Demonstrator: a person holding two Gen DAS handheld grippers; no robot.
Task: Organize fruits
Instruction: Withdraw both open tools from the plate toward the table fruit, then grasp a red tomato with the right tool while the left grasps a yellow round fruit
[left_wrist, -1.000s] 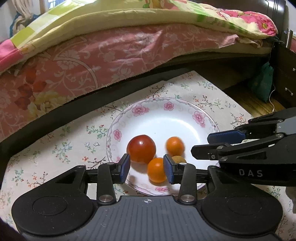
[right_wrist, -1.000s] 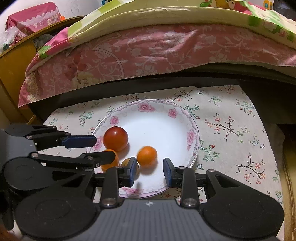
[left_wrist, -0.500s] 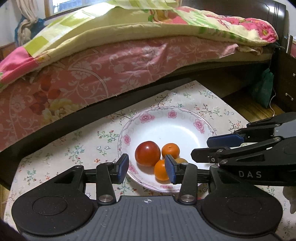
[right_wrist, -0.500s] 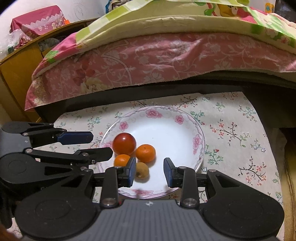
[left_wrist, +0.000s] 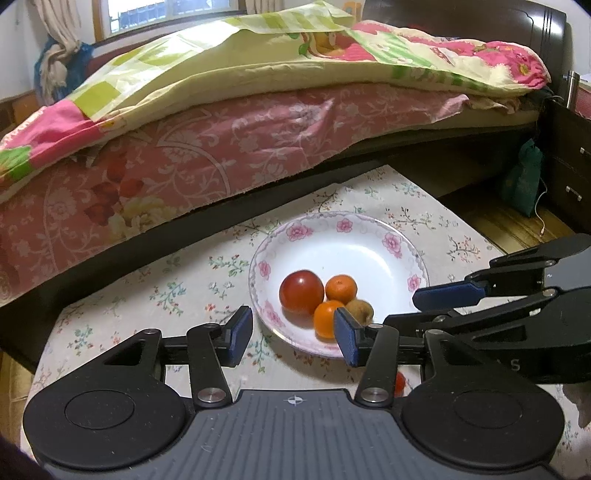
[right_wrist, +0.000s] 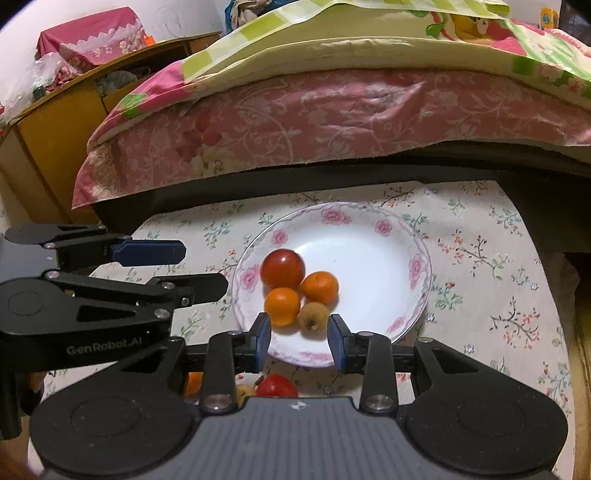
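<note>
A white plate with pink flowers (left_wrist: 388, 258) (right_wrist: 399, 243) sits on the floral tablecloth. In it lie a red tomato (left_wrist: 301, 291) (right_wrist: 283, 268), two small oranges (left_wrist: 341, 288) (left_wrist: 327, 316) (right_wrist: 319, 287) (right_wrist: 282, 305) and a brown kiwi (left_wrist: 360, 309) (right_wrist: 314, 315), clustered together. My left gripper (left_wrist: 293, 334) is open and empty, above the plate's near rim. My right gripper (right_wrist: 299, 341) is open and empty, just short of the kiwi. Each gripper shows from the side in the other's view.
More fruit lies on the cloth under my right gripper: a tomato (right_wrist: 276, 386), an orange (right_wrist: 192, 382) and a brownish fruit (right_wrist: 244, 392), all partly hidden. A bed with pink sheets (left_wrist: 229, 140) stands behind the table. A wooden cabinet (right_wrist: 55, 122) is far left.
Both grippers have pulled back and up from the plate, staying open. The loose orange and kiwi rolled together and now rest in a cluster with the tomato.
</note>
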